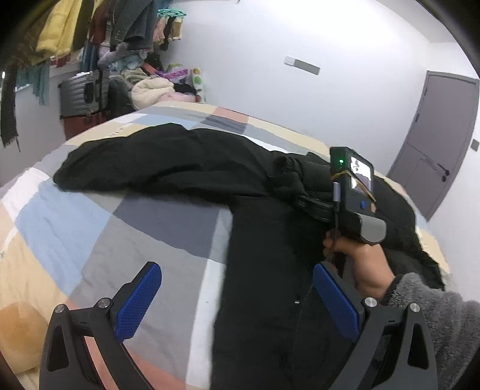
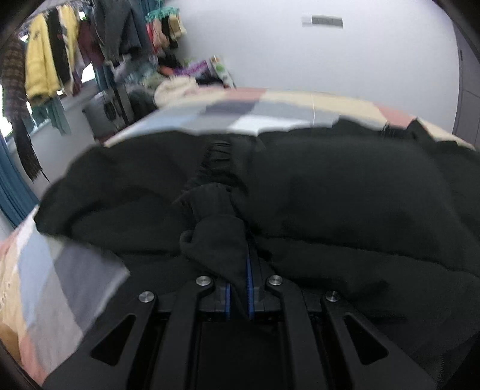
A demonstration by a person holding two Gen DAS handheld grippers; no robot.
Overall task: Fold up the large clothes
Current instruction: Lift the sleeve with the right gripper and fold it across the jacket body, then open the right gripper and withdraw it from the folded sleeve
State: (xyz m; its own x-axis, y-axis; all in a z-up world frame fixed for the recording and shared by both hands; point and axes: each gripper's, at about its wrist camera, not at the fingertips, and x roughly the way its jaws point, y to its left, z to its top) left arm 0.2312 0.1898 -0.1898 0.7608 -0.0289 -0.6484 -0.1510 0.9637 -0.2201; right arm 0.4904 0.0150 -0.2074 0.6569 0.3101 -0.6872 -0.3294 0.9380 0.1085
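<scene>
A large black garment (image 1: 186,168) lies spread on a bed with a patchwork cover (image 1: 90,219); one long part runs left, another runs toward me. My left gripper (image 1: 237,288) is open and empty, hovering above the garment's near part and the cover. The right gripper's body (image 1: 354,192) shows in the left wrist view, held by a hand over the garment's right side. In the right wrist view my right gripper (image 2: 238,288) is shut on a fold of the black garment (image 2: 216,237), which bunches up in front of its blue pads (image 2: 248,288).
A rack of hanging clothes (image 1: 75,27) stands at the far left with a grey suitcase (image 1: 84,93) and a pile of clothes (image 1: 153,87) below it. A white wall and a grey door (image 1: 441,135) lie beyond the bed on the right.
</scene>
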